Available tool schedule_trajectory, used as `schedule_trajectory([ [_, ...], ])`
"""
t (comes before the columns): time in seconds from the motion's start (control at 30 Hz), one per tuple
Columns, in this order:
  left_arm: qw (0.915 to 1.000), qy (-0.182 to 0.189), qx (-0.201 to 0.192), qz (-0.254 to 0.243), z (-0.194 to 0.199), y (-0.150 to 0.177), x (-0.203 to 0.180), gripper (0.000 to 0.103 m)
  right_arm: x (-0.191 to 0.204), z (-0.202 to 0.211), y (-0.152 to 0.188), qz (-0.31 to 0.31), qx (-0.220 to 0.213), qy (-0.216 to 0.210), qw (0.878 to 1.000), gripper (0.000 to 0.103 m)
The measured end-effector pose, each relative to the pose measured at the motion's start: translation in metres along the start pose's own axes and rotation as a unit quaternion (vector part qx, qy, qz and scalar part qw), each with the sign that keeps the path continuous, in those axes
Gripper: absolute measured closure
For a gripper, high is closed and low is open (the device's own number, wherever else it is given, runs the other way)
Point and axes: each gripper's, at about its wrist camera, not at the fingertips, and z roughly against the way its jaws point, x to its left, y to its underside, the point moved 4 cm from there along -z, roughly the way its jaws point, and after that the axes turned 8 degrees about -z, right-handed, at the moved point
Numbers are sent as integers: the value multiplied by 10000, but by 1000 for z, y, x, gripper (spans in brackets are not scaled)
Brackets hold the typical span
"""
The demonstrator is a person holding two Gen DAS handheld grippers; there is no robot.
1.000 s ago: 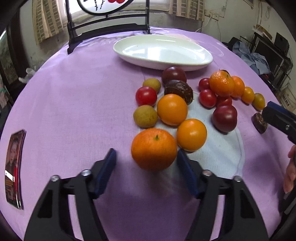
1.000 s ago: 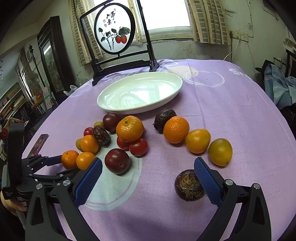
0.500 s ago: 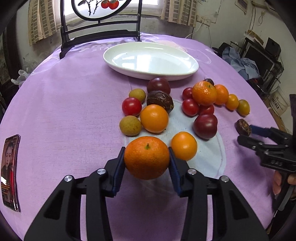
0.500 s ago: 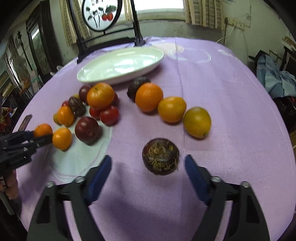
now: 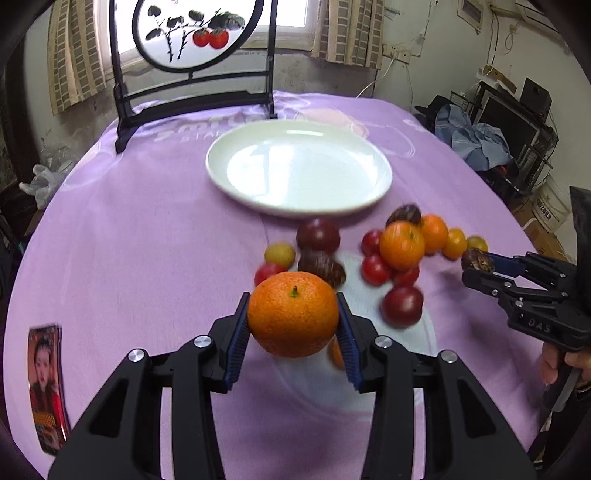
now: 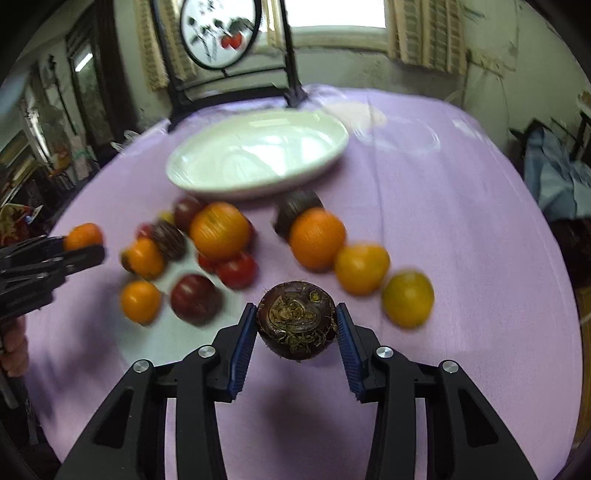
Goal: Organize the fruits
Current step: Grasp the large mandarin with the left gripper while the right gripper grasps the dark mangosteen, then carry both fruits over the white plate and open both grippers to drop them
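Left gripper (image 5: 292, 325), right gripper (image 6: 296, 325): clamped.

A round table (image 5: 129, 240) draped in purple cloth filled the room's middle. At twelve o'clock a dark-framed table screen (image 5: 192, 55) with a round painted panel stood before a bright window (image 6: 336, 13) flanked by brick-patterned curtains (image 5: 347, 33). The walls (image 5: 424, 33) were stained. At two o'clock a black shelf (image 5: 517, 122) held heaped blue clothes (image 5: 476, 140).
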Motion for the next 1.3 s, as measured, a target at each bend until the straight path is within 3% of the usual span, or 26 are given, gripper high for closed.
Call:
schedule_trajectory([
  [0.1,9998,-134,-120,-72,-7,-37,4,60,27,1,-41,419,-342,-59,9985,60],
  [0.2,9997,-243,-41,29,-32,-75,14,60,45,-20,-74,619,-408,-93,9972,60],
  [0.3,9989,-311,254,230,-72,-101,28,60,49,-65,-99,585,-127,106,9982,60],
  [0.5,9957,-275,719,512,-132,-113,38,59,45,-117,-104,374,360,193,9985,59],
  [0.6,9948,-179,717,708,-139,-113,39,45,40,-120,-104,184,352,237,9989,46],
  [0.73,9969,-262,401,619,-112,-114,32,29,36,-95,-94,190,177,106,9996,46],
  [0.83,9977,-496,214,420,-84,-107,26,20,27,-70,-83,201,6,53,9998,39],
  [0.93,9980,-532,112,326,-59,-86,19,18,17,-46,-64,128,-86,-10,9999,35],
  [1.17,9981,-500,251,276,-35,-17,-4,18,-13,-14,-5,-140,-37,136,9998,34],
  [1.3,9977,-280,522,318,-34,18,-18,18,-19,-8,26,-319,122,84,9994,33],
])
